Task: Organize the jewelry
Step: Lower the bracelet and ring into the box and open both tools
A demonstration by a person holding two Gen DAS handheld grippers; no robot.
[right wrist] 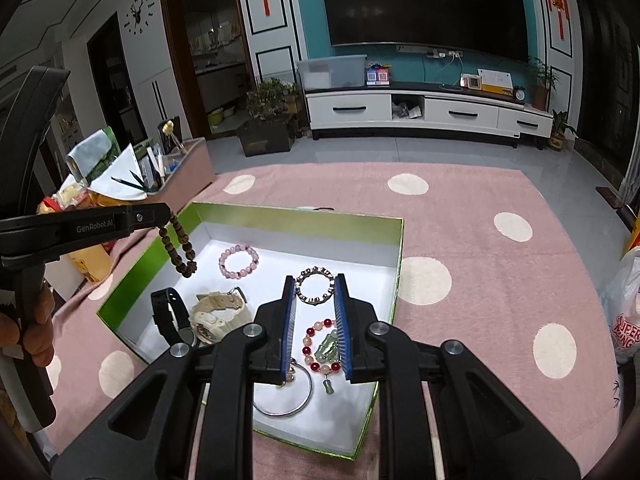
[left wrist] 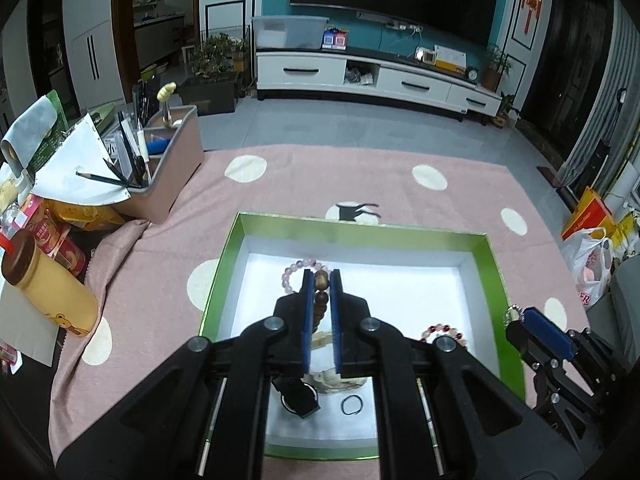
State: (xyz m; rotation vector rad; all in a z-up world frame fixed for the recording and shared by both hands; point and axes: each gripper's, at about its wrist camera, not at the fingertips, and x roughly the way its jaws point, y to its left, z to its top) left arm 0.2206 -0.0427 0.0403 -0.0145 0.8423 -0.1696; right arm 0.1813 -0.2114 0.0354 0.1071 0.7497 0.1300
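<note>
Right wrist view, left claw [right wrist: 160, 216] pinching wooden bead bracelet [right wrist: 180, 252] above green box [right wrist: 280, 216], right claw [right wrist: 316, 292] apparently gripping silver bracelet [right wrist: 315, 285].

My left-wrist camera looks steeply down, close above the green-rimmed white cardboard box [left wrist: 490, 256]. My right-wrist one looks from the box's [right wrist: 394, 248] right side, higher. Both face the television wall and share the box.
</note>
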